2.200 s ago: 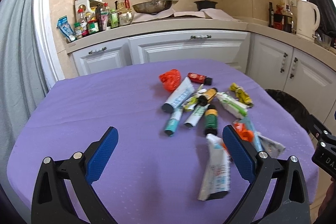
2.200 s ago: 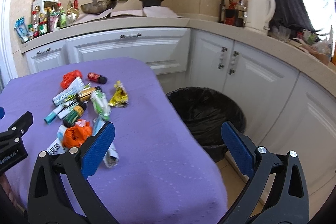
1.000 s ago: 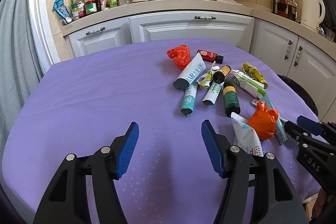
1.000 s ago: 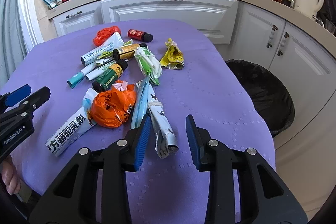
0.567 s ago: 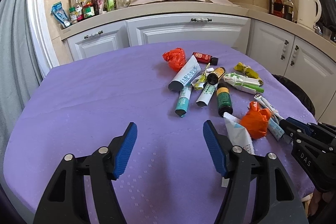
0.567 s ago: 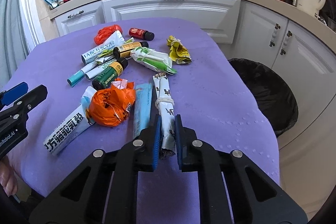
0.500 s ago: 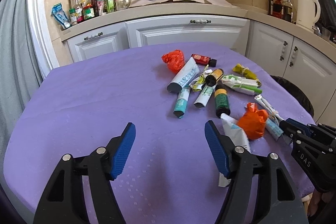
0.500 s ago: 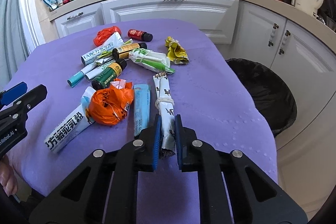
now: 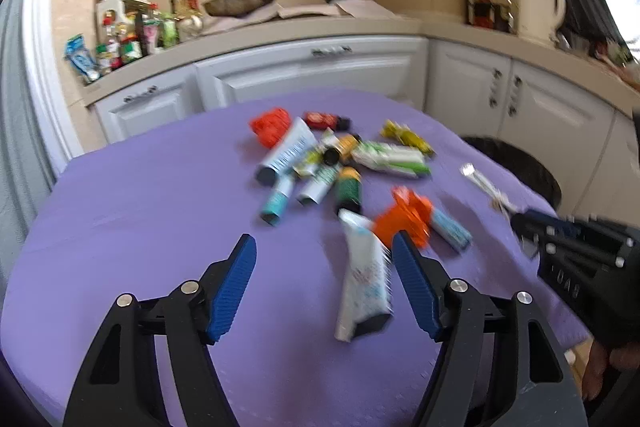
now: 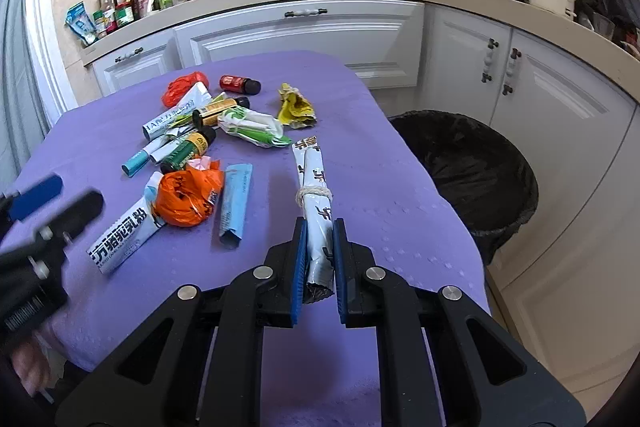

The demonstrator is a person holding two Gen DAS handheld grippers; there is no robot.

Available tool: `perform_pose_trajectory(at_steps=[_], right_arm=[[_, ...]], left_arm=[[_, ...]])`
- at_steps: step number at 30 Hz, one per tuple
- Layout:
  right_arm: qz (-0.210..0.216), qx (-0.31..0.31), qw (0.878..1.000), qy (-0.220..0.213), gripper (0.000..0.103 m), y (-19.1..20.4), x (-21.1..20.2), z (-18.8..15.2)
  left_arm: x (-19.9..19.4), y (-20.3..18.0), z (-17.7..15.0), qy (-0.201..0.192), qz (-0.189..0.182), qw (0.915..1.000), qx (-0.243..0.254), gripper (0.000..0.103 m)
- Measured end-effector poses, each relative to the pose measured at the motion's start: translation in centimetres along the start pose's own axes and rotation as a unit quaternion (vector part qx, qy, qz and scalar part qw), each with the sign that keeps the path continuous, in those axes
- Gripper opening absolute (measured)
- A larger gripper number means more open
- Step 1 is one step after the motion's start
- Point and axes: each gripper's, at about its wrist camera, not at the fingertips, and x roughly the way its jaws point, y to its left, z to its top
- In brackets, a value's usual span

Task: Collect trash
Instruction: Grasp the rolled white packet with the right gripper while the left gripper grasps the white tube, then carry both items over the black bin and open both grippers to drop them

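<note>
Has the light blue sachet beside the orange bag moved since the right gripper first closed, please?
Yes. The light blue sachet has parted from the rolled wrapper and now lies nearer the orange bag on the purple tablecloth.

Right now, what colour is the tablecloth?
Purple tablecloth, with a faint dotted pattern; clearest in the right wrist view.

Wide bare purple tablecloth (image 9: pixel 140 227) lies open left of the litter pile (image 10: pixel 192 131). Right of the table, the black-lined bin (image 10: pixel 472 167) gapes unobstructed, with white cabinets (image 10: pixel 560 131) close behind it. The left gripper (image 10: pixel 36 211) crowds the near-left edge.
</note>
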Motion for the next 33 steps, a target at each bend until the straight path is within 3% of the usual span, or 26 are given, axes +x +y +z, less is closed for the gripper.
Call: perform_pose_trajectory(at_steps=[3,6,8,11,15,22,33], right_arm=[[-0.002,0.007,1.0,0.001,0.013,-0.4,0.0,-0.3],[-0.002,0.012,1.0,0.003,0.013,-0.6,0.1,-0.4],[-0.002,0.012,1.0,0.003,0.013,-0.5,0.2,-0.4],[0.0,0.012,1.0,0.004,0.013,-0.5,0.2,-0.5],[0.001,0.012,1.0,0.0,0.013,-0.3,0.2,-0.5],[-0.005,0.017,0.999,-0.026,0.013,-0.5,-1.2,0.5],[-0.06,0.042,0.995,-0.069,0.013,-4.3,-1.2,4.1]], left_arm=[[0.7,-0.7,-0.6,0.02,-0.01,0.9997,0.013,0.062],[1.5,-0.6,-0.9,0.039,-0.02,0.999,0.008,0.043],[1.9,-0.4,-1.2,0.048,-0.031,0.9983,0.002,0.022],[2.1,-0.2,-1.5,0.055,-0.038,0.9978,-0.002,0.01],[1.6,0.4,-1.5,0.045,-0.04,0.9981,-0.011,0.007],[-0.3,1.3,0.0,-0.01,-0.016,0.9997,-0.017,0.007],[1.8,-1.5,5.4,-0.043,-0.051,0.9976,-0.018,0.007]])
